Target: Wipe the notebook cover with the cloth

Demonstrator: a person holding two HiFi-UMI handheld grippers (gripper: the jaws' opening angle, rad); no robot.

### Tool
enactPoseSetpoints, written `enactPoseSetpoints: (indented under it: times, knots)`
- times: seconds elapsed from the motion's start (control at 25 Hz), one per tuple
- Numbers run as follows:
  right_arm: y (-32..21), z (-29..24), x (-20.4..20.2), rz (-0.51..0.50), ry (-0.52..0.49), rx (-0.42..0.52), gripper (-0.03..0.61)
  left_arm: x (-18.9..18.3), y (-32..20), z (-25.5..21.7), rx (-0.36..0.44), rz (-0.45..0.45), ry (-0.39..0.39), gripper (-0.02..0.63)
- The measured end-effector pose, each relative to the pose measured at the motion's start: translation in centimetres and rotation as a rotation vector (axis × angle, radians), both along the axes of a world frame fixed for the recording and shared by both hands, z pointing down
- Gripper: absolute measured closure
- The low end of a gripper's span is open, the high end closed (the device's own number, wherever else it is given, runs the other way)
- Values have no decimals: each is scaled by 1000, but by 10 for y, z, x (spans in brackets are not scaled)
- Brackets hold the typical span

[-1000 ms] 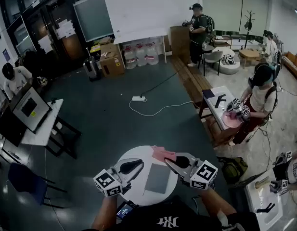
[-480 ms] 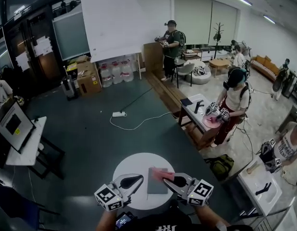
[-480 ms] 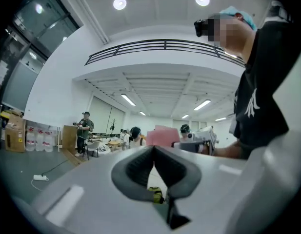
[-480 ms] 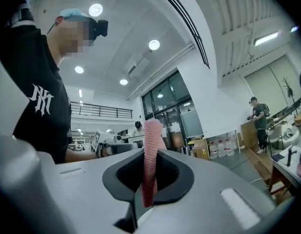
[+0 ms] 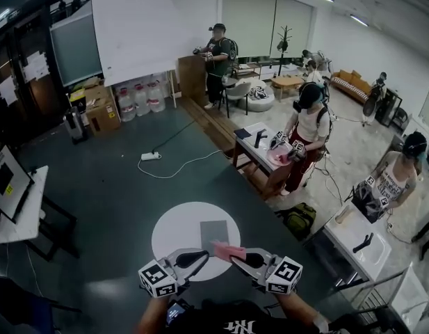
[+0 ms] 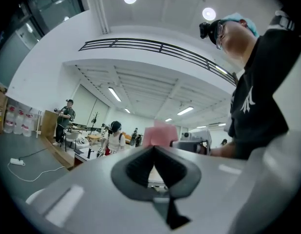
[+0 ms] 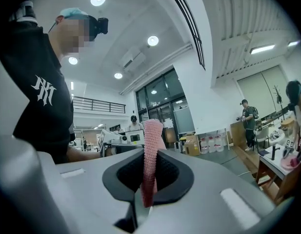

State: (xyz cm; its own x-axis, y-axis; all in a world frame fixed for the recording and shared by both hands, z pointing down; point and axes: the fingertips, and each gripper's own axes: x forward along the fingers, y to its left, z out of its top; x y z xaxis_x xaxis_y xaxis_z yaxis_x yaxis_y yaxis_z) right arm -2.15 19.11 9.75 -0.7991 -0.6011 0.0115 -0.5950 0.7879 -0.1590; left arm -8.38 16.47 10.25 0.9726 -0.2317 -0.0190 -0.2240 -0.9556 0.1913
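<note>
Against the far wall stands a row of pale water jugs, with cardboard boxes to their left. What the boxes hold cannot be told, and the print on them is too small to read. A green backpack lies on the floor to the right of the round white bench, its contents hidden.

The only clear marking is a white emblem of crossed strokes on the wearer's black shirt. It forms no readable word. Each hand-held gripper carries a cube with black-and-white square markers. The sheets pinned on the dark far-left wall are too small to read.

The grey notebook lies flat on the bench, right of its middle, with nothing readable on its cover. The right hand-held gripper hangs over the near edge of the bench, pinching the pink cloth. In the right gripper view, the cloth stands upright between the pressed jaws, rising above them. The cloth sits just near of the notebook's near edge; whether it touches the cover cannot be told.

The left hand-held gripper is just to the left of the right one, jaws pressed together with nothing between them.
</note>
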Motion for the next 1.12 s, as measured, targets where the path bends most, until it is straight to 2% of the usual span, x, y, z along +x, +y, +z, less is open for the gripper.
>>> enactPoseSetpoints:
  times: [0.16, 0.28, 0.44, 0.56, 0.68, 0.8, 1.0, 1.12]
  knots:
    - [41, -6, -5, -43, 44, 45, 565, 8, 45, -7, 39, -22, -13, 611]
    - [86, 1, -7, -77, 45, 41, 565, 8, 91, 1, -6, -54, -6, 611]
    - [146, 26, -7, -71, -35, -14, 565, 7, 153, 23, -46, -34, -64, 611]
    - [188, 54, -8, -52, -114, -85, 565, -1, 192, 35, -68, -56, -88, 611]
    - [221, 69, -14, -56, -121, -114, 565, -6, 224, 44, -98, -63, -112, 611]
    - [244, 57, -21, -52, -99, -77, 565, -11, 248, 42, -92, -29, -123, 611]
    - [273, 45, -47, 16, -58, -33, 565, -40, 271, 28, -42, 20, -80, 611]
    - [290, 54, -78, 72, -48, -49, 565, -76, 286, 26, -20, 46, -61, 611]
